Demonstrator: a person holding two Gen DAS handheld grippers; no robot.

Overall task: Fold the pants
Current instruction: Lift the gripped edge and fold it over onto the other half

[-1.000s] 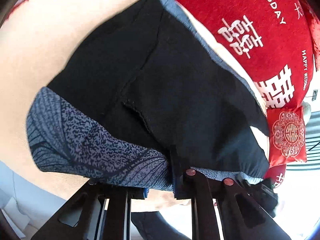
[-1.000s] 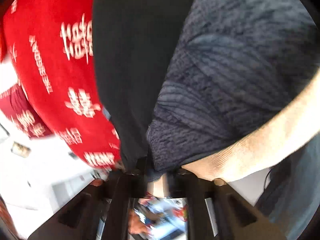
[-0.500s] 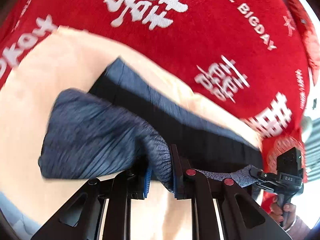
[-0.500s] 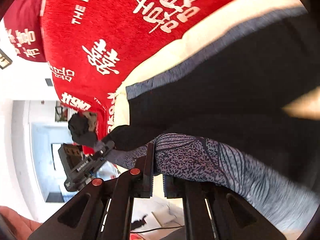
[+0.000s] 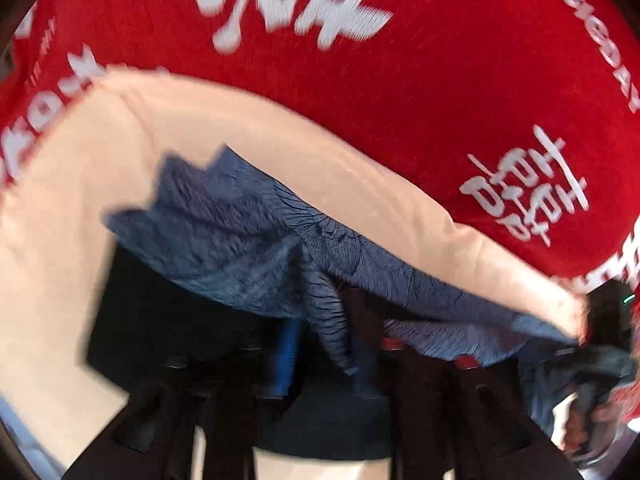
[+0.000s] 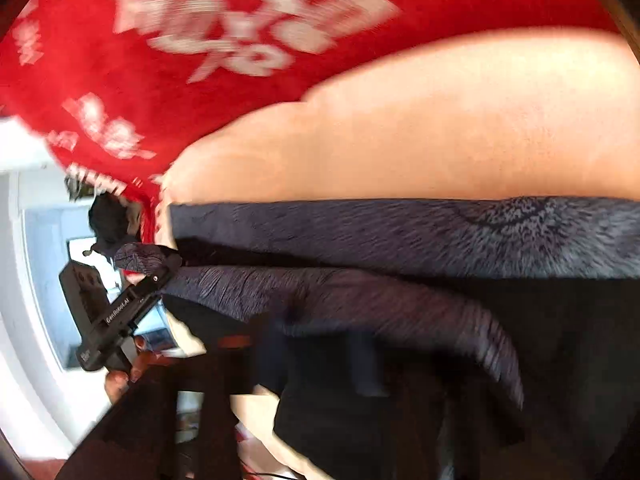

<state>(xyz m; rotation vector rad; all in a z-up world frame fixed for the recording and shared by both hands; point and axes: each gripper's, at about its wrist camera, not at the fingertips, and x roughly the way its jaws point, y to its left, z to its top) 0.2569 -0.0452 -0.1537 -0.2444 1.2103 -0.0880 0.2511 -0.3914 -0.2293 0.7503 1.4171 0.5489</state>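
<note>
Both grippers were letting go at this moment: the left gripper (image 5: pixel 320 344) had its jaws opening with a hanging fold of the pants (image 5: pixel 256 232) between them, and the right gripper (image 6: pixel 316 356) had its jaws opening wider, the patterned hem draped across its fingers. The frames were too blurred to tell whether any pad touched cloth, but no firm pinch showed in either view. The pants, dark with a grey-blue printed side, lay on a peach cushion (image 5: pixel 328 152) in front of a red blanket (image 5: pixel 400 80) with white lettering; the printed layer had been brought over the black one, so 1 fold looked laid and the step in hand seemed to be releasing it cleanly. To do that well, each gripper probably needed to finish opening before it pulled away, so the fabric dropped free instead of being dragged back off the fold. In the left wrist view a twisted tongue of cloth hung down between the fingers; it would likely snag unless the gripper drew away along the fingers, not sideways. In the right wrist view the upper hem curled and sat out of line with the edge beyond it, so a light smoothing pass before the next fold would help. The soft cushion gave little support, so slow withdrawal seemed wise.
</note>
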